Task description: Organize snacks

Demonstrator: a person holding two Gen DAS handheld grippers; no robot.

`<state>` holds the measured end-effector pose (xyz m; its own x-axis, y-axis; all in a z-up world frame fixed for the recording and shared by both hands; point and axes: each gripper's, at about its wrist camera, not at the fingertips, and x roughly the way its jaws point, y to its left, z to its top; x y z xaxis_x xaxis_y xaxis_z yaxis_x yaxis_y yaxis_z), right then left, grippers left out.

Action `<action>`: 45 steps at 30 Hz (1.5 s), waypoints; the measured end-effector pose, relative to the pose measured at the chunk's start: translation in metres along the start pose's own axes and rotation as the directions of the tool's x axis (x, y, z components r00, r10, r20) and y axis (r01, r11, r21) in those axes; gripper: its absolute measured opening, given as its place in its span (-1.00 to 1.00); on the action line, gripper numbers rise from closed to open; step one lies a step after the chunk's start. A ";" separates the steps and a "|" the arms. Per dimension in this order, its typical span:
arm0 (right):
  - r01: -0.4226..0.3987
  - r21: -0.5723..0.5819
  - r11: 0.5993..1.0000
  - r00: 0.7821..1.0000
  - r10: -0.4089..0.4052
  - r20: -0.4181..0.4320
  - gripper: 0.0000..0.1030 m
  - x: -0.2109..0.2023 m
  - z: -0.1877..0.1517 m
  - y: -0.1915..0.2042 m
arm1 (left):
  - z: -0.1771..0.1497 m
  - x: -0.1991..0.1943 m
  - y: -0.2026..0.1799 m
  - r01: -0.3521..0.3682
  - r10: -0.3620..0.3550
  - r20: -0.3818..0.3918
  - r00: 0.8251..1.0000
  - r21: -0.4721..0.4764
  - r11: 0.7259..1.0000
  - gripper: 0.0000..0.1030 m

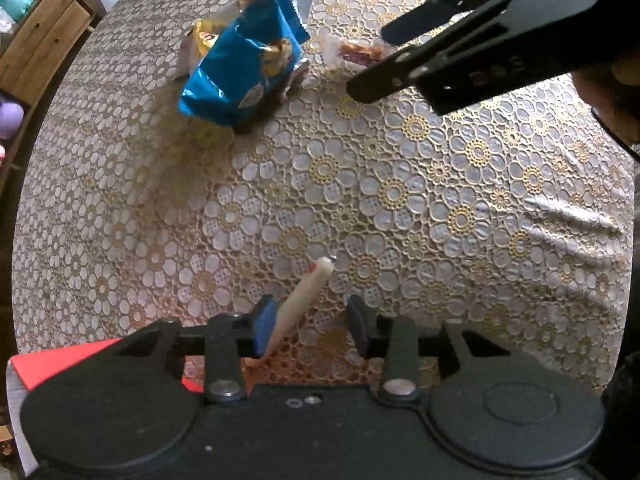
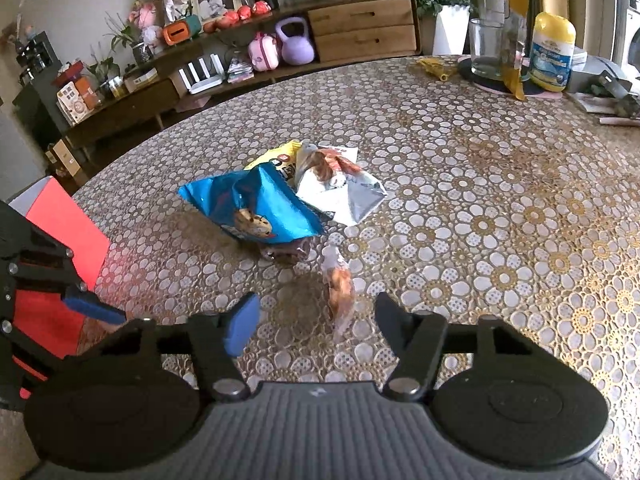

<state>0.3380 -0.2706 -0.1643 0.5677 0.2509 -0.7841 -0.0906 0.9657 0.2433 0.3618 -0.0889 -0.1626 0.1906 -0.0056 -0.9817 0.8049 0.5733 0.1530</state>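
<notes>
Snacks lie in 3 places. A pale stick snack (image 1: 306, 300) stands tilted between the fingers of our left gripper (image 1: 314, 326), touching the blue pad; the jaws are narrow but a gap shows on the other side, so we judge no grip yet. A small clear-wrapped snack (image 2: 340, 292) lies just ahead of our right gripper (image 2: 316, 320), whose jaws stand half wide, not touching it. The blue cookie bag (image 2: 256, 208) and a silver packet (image 2: 344, 192) sit heaped further ahead. We judge both pickups in hand; next, each jaw must press its item. A red box (image 2: 64, 224) lies left; the tablecloth (image 2: 500, 220) rightward is open, its edge well apart.
</notes>
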 end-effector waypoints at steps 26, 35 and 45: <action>-0.008 -0.018 1.000 0.999 0.009 0.043 -0.77 -0.039 -0.014 0.019 | -0.015 -0.036 -0.016 -0.068 0.073 0.084 0.994 -0.062 0.996 -0.92; -0.012 -0.041 0.999 0.997 0.015 0.079 -0.81 -0.078 -0.019 0.029 | -0.028 -0.063 -0.028 -0.094 0.104 0.124 0.987 -0.086 0.992 -1.00; -0.005 -0.032 0.999 0.995 0.008 0.095 -0.81 -0.105 -0.027 0.012 | -0.036 -0.075 -0.036 -0.114 0.128 0.131 0.983 -0.110 0.987 -0.74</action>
<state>0.2551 -0.2837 -0.0947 0.6418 0.2512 -0.7245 -0.1200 0.9661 0.2286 0.2982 -0.0801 -0.0984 0.3640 -0.0391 -0.9306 0.7114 0.6566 0.2507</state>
